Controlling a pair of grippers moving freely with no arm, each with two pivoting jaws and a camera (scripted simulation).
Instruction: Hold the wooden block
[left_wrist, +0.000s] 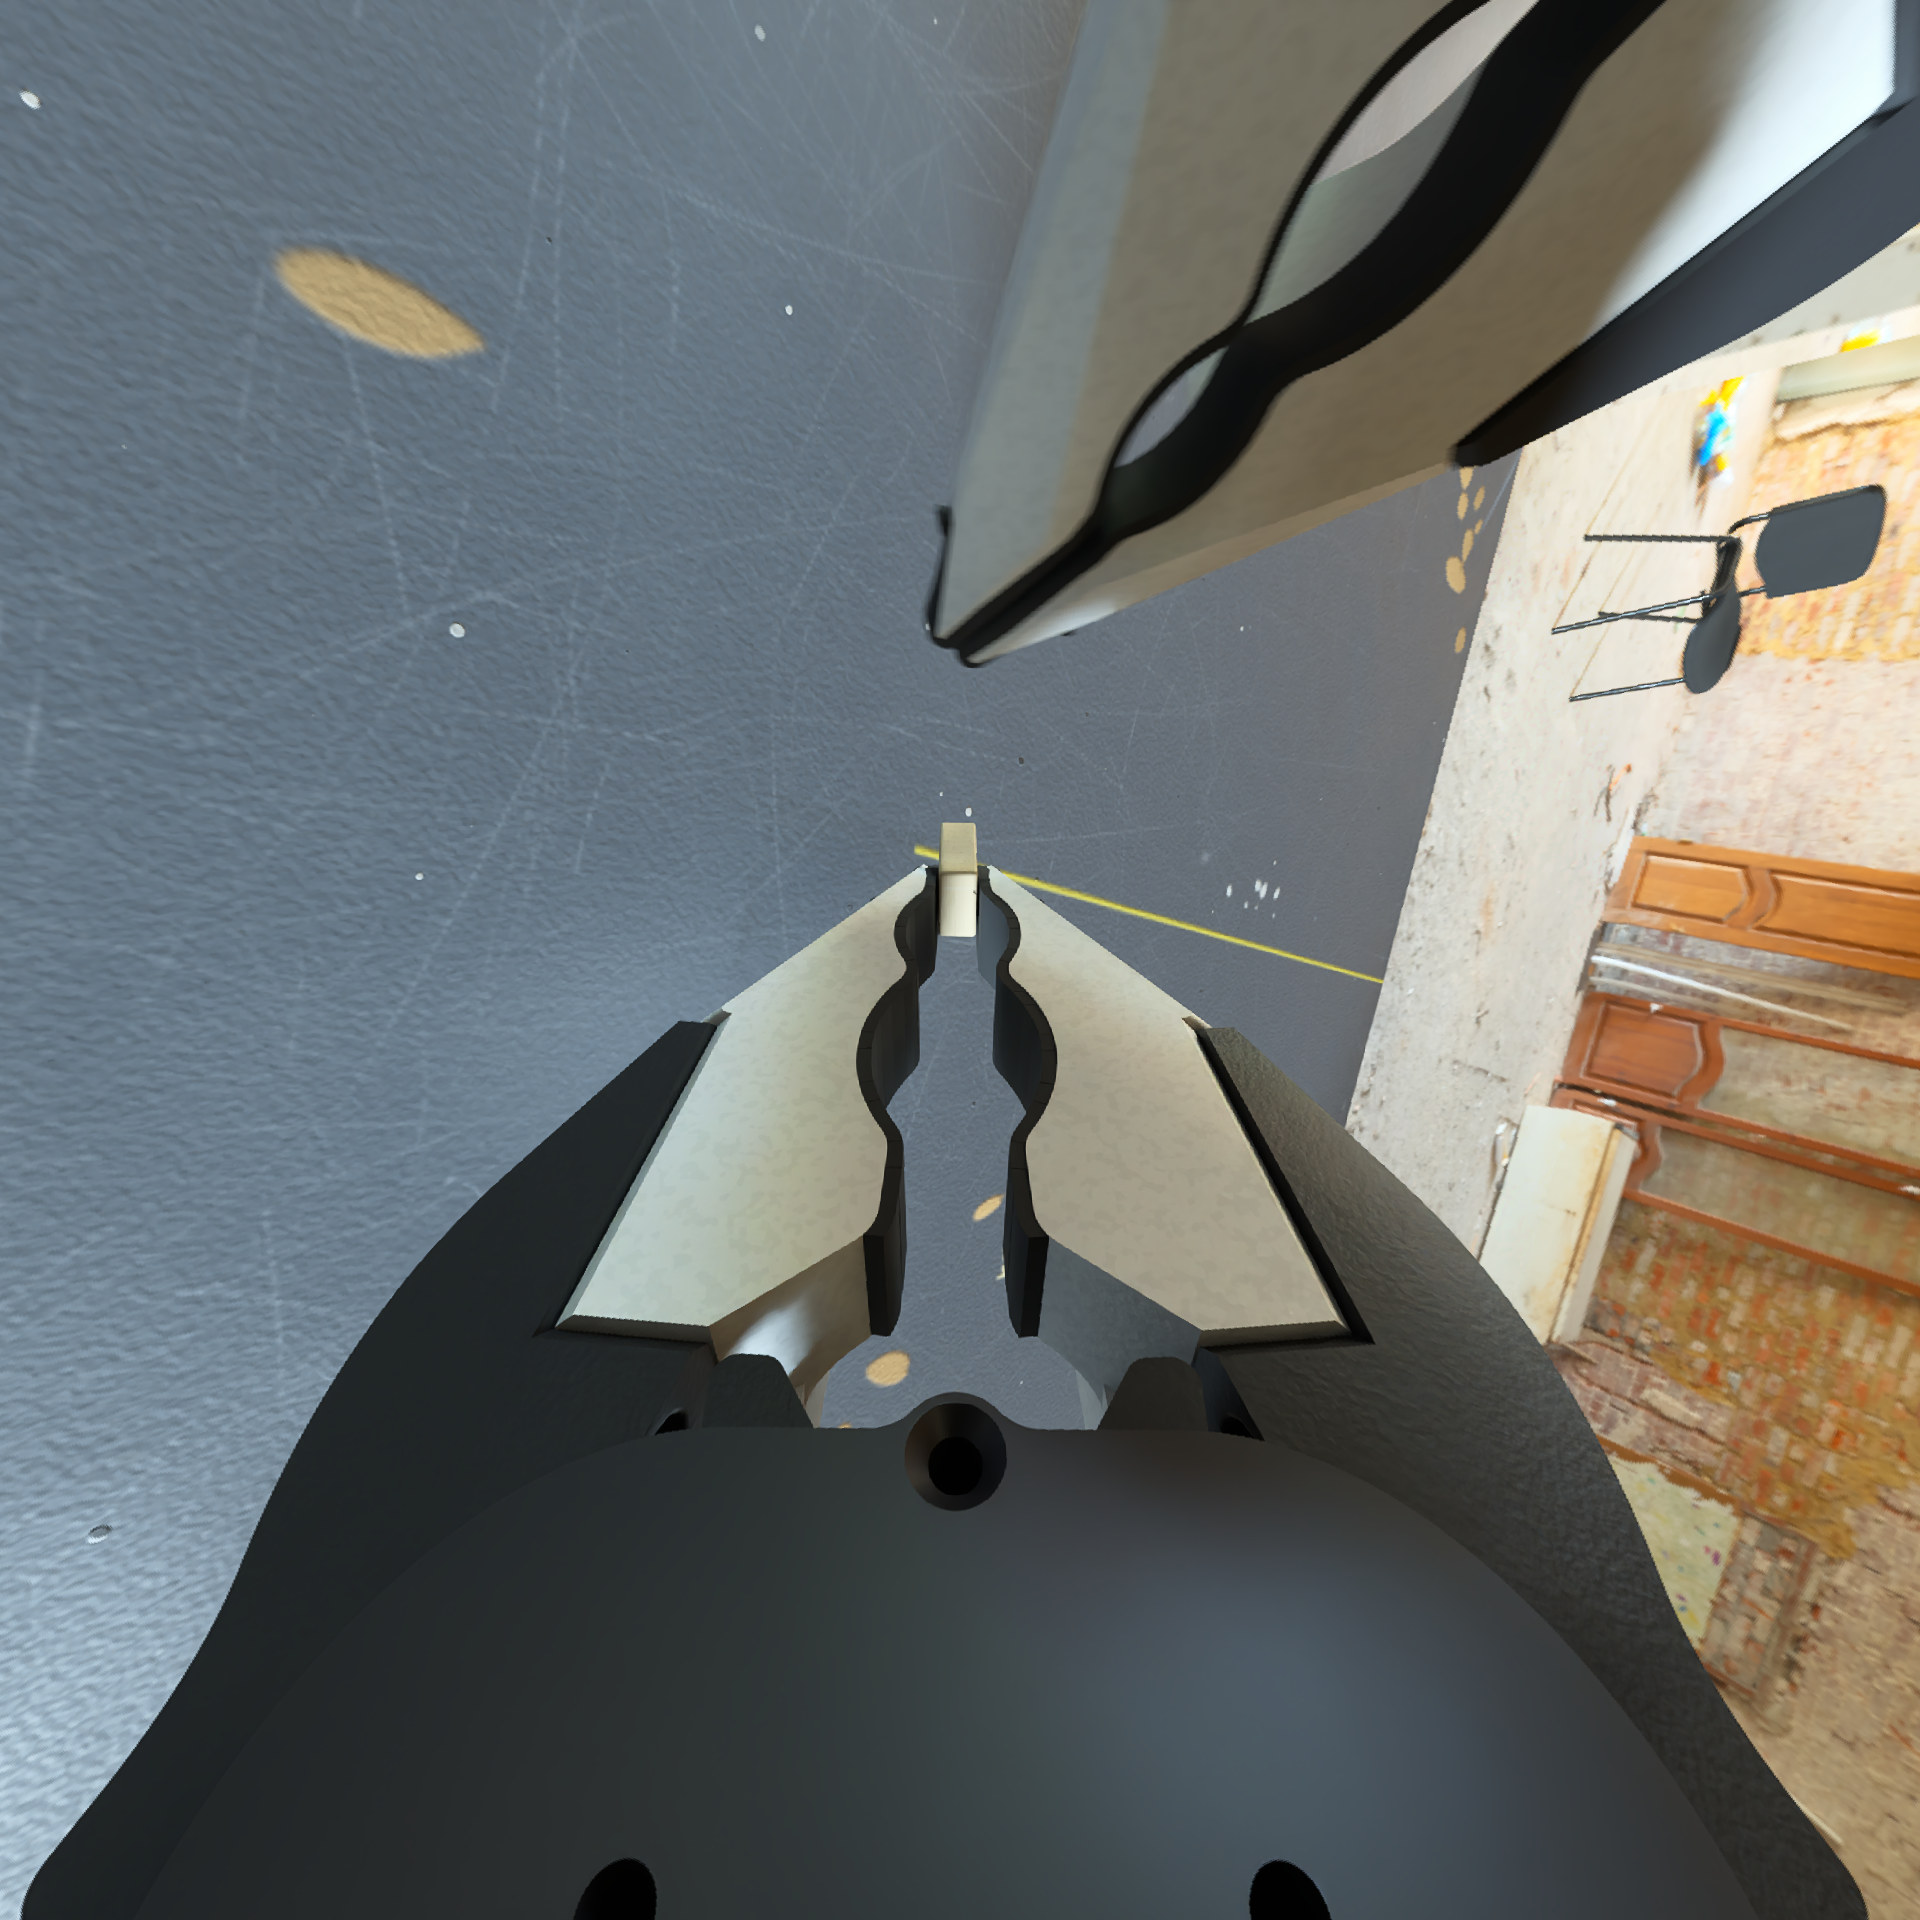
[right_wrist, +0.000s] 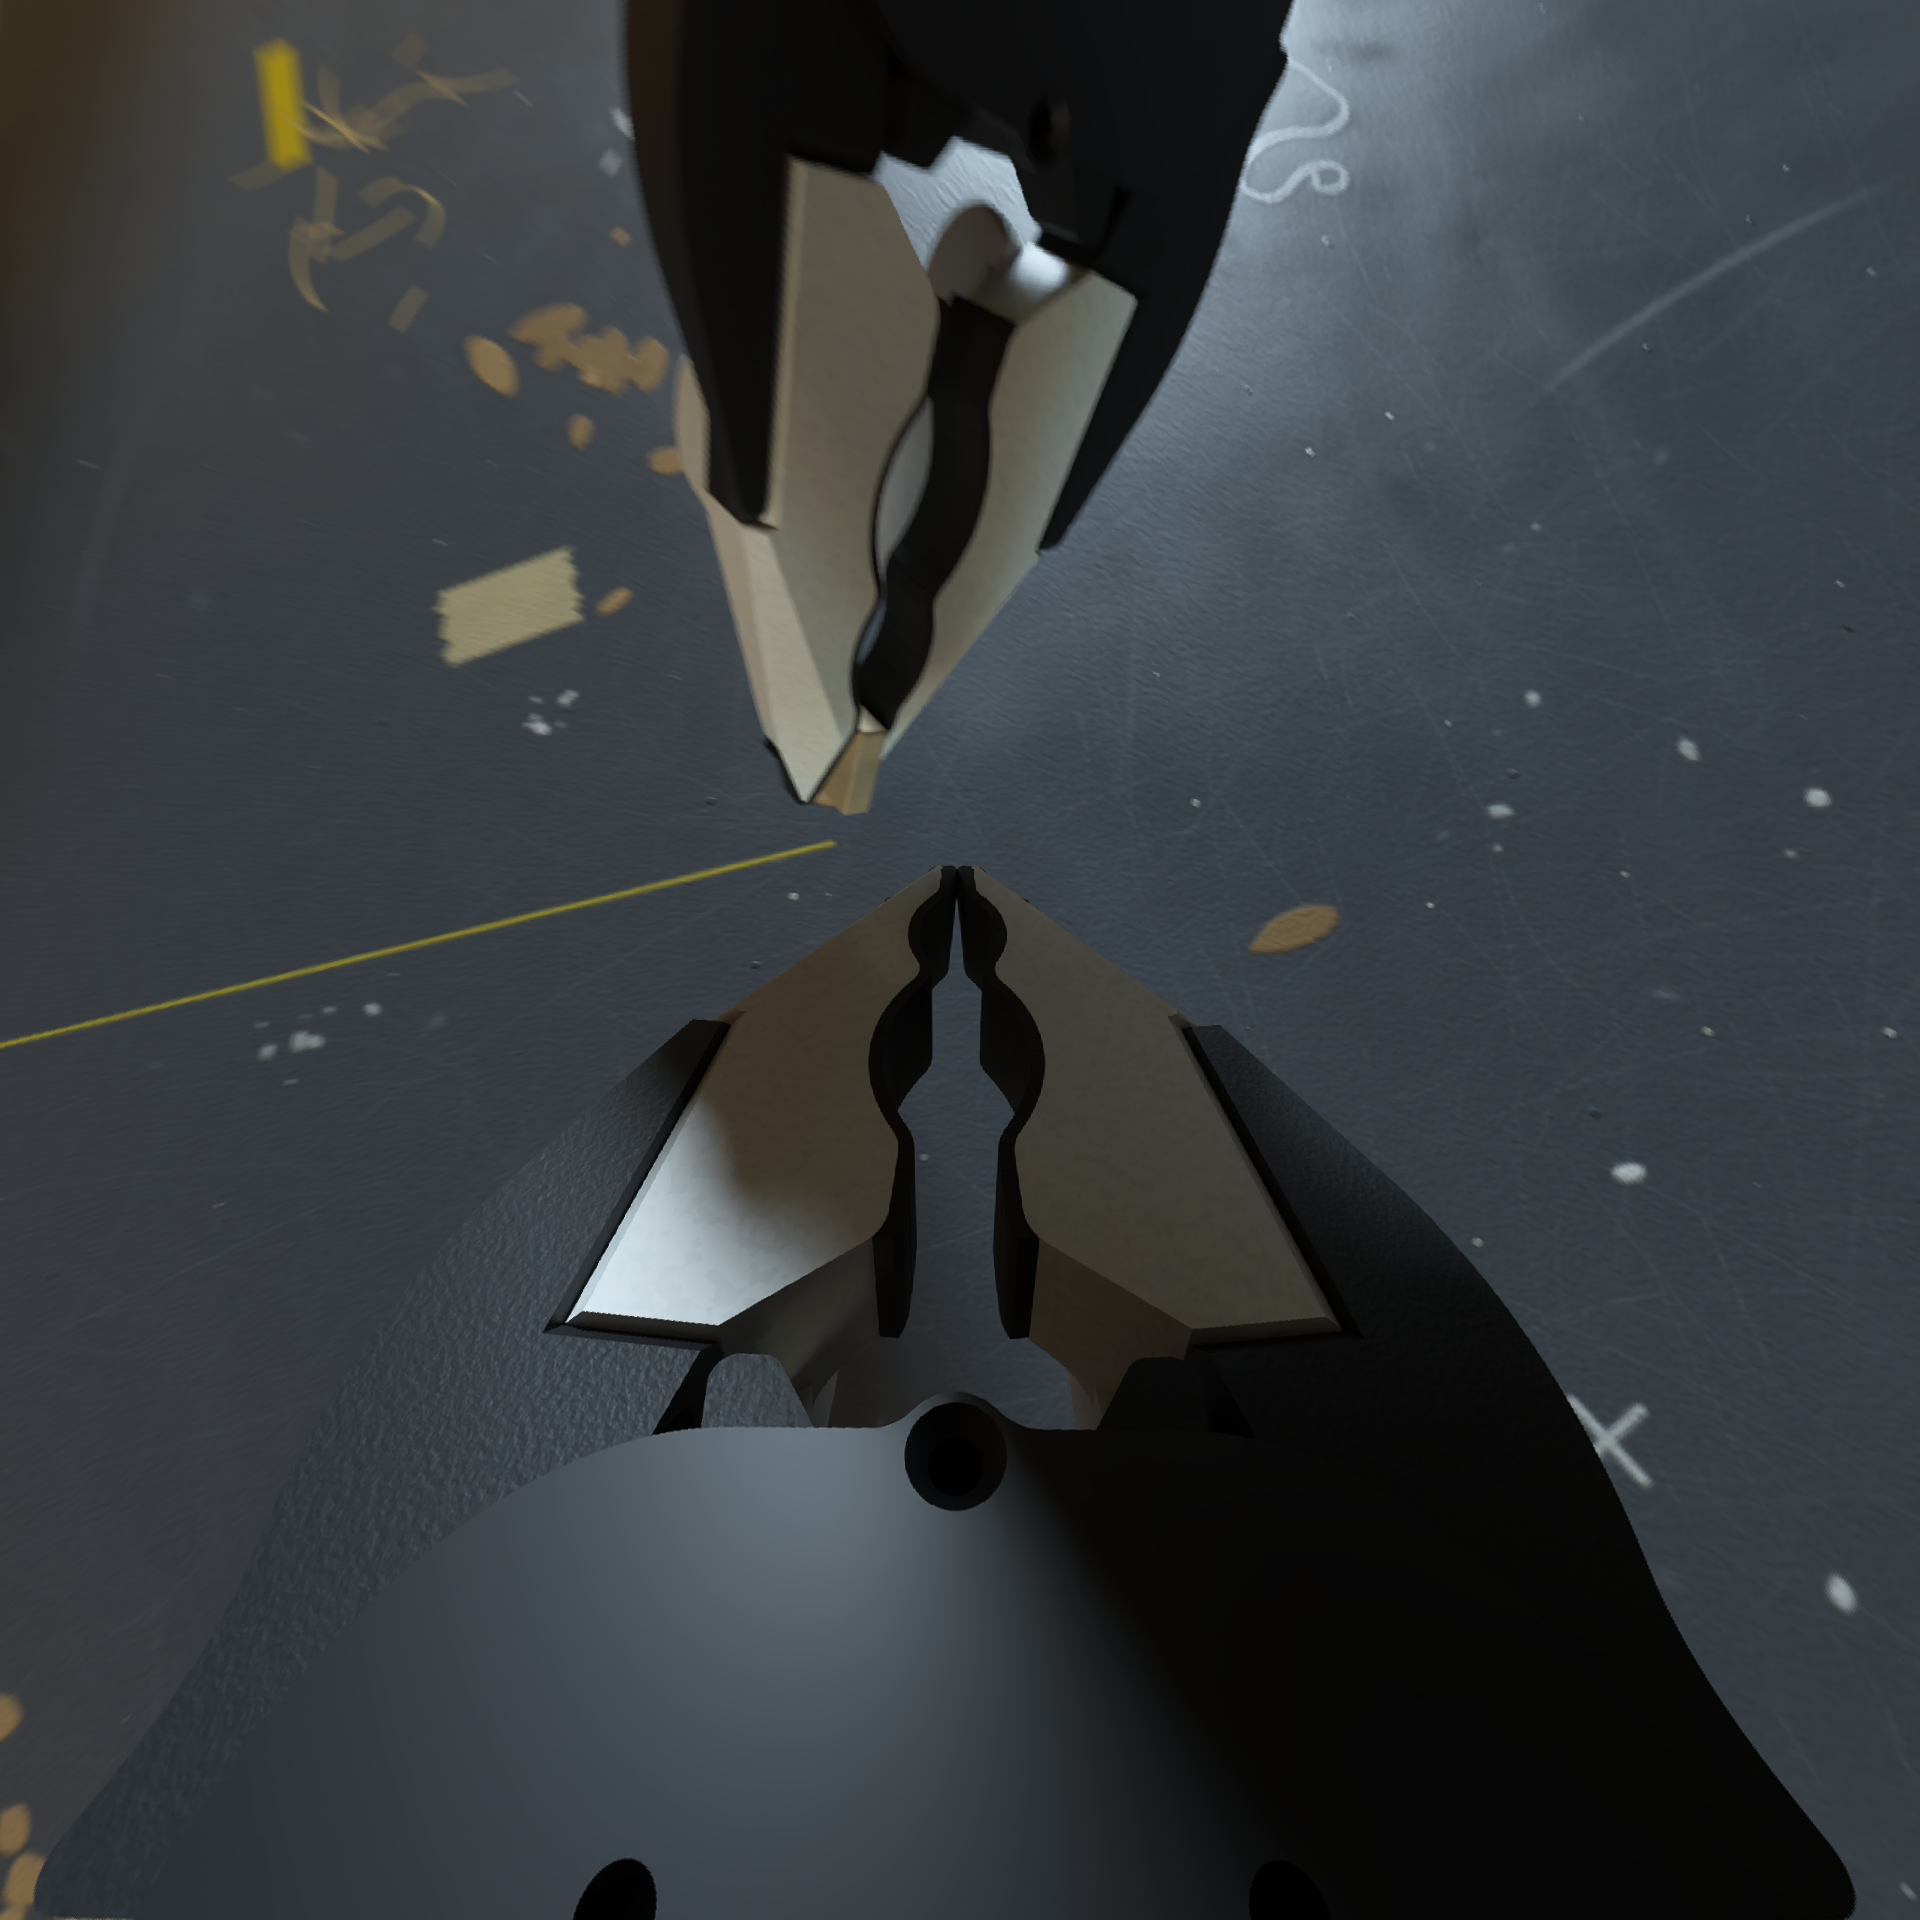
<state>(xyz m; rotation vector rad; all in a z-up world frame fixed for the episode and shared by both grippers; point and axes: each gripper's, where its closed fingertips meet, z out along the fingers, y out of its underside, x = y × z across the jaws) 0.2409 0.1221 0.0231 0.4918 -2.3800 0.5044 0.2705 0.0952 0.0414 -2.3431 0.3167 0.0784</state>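
Scuffed dark grey worktop (left_wrist: 416, 727) everywhere, flecked with white specks and tan paint blobs, a thin yellow line (right_wrist: 416, 945) running across it. Landmark is that yellow line.

Left of the line's end: tan smears and a tan rectangle patch (right_wrist: 506, 605) on the worktop, nothing to handle there.

At the line's end: left gripper (left_wrist: 957, 878), jaws clenched on the wooden block (left_wrist: 957, 894). Block is small, pale, upright, pinched right at the tips, its top poking out past them. In the right wrist view the same block (right_wrist: 854, 774) shows as a pale sliver at the left gripper (right_wrist: 831, 779) tips, pointing down just above the line's end. Whether the block is lifted clear of the worktop or touching it, cannot tell.

Just on the near side of the line's end in that view: right gripper (right_wrist: 954, 878), jaws pressed together with nothing between them, tips close to the block but apart from it. In the left wrist view it hangs up and right of the line as the right gripper (left_wrist: 956, 623), blurred.

Far right beyond the line: worktop edge, then rough brick floor, wooden door panels (left_wrist: 1766, 987), a dark chair (left_wrist: 1766, 582).

Progress, judged: grasp looks made, so the hold is essentially done. Left to do is just keeping it steady; tip-only pinch looks shallow, slip is the risk.
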